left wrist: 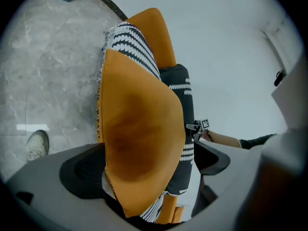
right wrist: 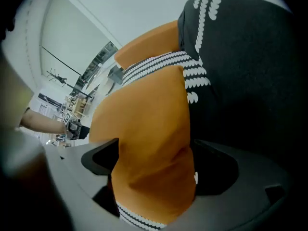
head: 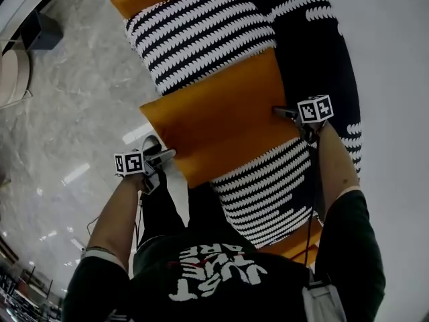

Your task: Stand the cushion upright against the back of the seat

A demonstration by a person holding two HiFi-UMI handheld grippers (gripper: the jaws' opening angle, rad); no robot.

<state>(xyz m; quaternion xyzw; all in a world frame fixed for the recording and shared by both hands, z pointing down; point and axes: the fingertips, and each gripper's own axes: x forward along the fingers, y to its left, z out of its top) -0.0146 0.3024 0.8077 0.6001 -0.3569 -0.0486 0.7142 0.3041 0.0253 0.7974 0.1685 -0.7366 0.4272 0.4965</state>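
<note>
The orange cushion (head: pixel 214 129) lies flat across the striped seat (head: pixel 201 39), one end at the seat's front edge and the other end up by the dark, white-patterned back of the seat (head: pixel 315 45). It is not upright: its broad face looks up at the head camera rather than out from the back.

The left hand-held gripper (head: pixel 161 154) sits at the cushion's front end, over the edge of the seat above the marble floor (head: pixel 67 113). Its own view shows the jaws spread wide with the cushion's end (left wrist: pixel 139 143) between them and a little space on each side, so nothing is clamped there. The right hand-held gripper (head: pixel 285 111) is at the opposite end, next to the seat back. Its jaws are also spread wide, with a fold of the orange fabric (right wrist: pixel 149 148) filling most of the gap (the fabric may brush the pads, but I read no squeeze).

By my reading, the task has barely started. Both tools are placed at the two ends, which is the approach finished, and no hold has been taken. What is left is nearly everything: closing on both ends, lifting the front end, turning the cushion onto its edge, and leaning it on the dark back so it stands by itself. The cushion looks soft and may sag between the two holds.
</note>
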